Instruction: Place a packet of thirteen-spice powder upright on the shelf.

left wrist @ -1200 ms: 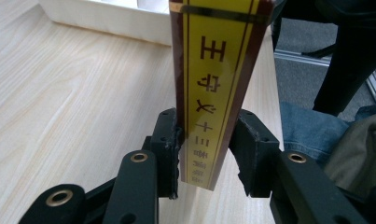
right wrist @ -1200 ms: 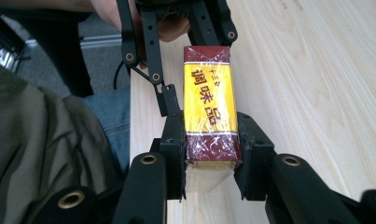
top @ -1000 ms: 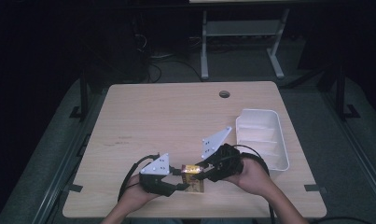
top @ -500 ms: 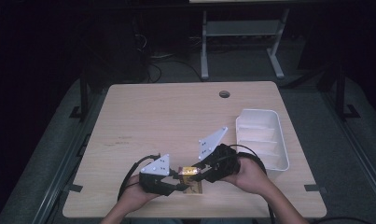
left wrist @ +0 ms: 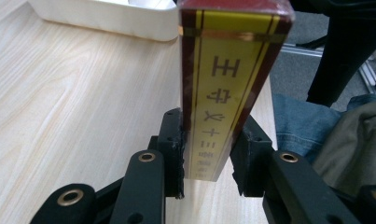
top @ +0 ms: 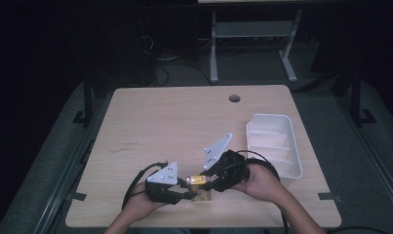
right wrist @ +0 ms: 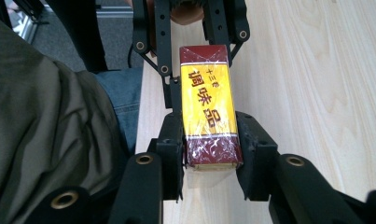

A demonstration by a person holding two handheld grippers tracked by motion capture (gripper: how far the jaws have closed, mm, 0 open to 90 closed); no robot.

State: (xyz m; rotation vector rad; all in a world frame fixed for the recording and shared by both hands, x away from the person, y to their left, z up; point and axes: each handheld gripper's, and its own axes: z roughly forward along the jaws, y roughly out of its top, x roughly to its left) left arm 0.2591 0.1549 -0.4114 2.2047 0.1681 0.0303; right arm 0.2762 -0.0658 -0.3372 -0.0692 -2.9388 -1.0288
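I see the wooden bench (top: 184, 122) spanning the middle of the high view, with a white compartment tray (top: 274, 144) at its right side. Low in that frame, near the bottom edge of the bench, my two tools meet over a small yellow and dark-red box (top: 199, 180). The left hand-held gripper (left wrist: 206, 154) has just been closing, and in its own view both pads press the narrow sides of the box's end. The right hand-held gripper (right wrist: 209, 149) has just been opening a little; the box sits between its jaws, seemingly touching, so I take it as gripped from the opposite end. I judge the handover half done: the left has taken hold, the right has yet to let go, and the tray is apparently empty.
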